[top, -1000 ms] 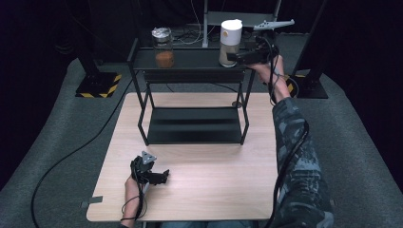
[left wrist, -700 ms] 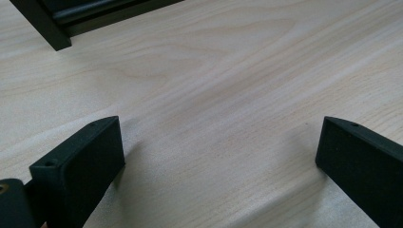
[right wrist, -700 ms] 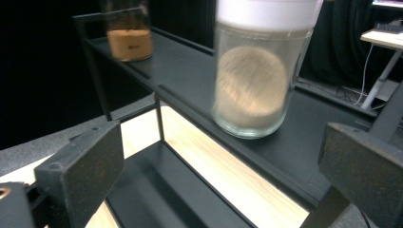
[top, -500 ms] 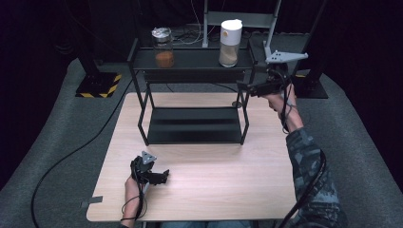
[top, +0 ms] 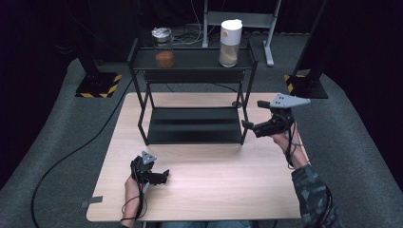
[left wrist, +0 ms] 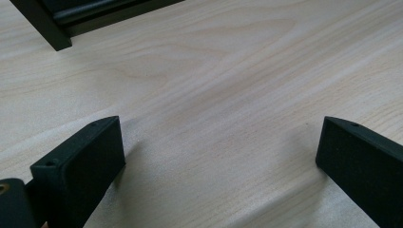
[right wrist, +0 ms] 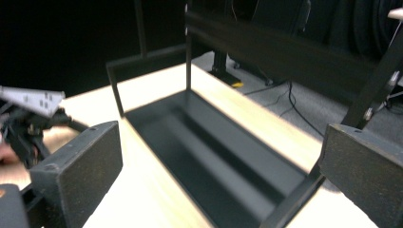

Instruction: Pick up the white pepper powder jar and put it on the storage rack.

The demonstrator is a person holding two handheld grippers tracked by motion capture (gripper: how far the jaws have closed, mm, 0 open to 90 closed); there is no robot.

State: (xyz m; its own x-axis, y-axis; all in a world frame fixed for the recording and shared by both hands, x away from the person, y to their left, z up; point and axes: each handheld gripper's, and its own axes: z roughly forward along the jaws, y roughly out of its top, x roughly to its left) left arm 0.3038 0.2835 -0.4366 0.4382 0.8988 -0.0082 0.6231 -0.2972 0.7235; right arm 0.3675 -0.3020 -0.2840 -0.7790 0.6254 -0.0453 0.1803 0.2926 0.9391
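A black two-tier rack [top: 192,126] stands at the back middle of the wooden table [top: 214,190]. Its top shelf carries a glass jar of orange stuff [top: 163,48] and a white-lidded container [top: 230,43]. My right gripper [top: 253,114] hovers open and empty just right of the rack's front right leg, jaws pointing left. In the right gripper view the gripper [right wrist: 218,166] looks along the rack's lower shelf [right wrist: 214,142]. My left gripper [top: 163,176] rests open on the table near the front left. In the left gripper view the gripper [left wrist: 218,156] has bare wood between its jaws.
A corner of the rack's base [left wrist: 45,26] shows ahead of the left gripper. In the right gripper view the left gripper [right wrist: 28,116] is far off at the left. Black stands with yellow-striped feet [top: 97,88] and cables sit on the grey floor around the table.
My right gripper has come away from the white-lidded container on the top shelf, moving down and toward the person to the rack's right side. The left gripper has stayed put.
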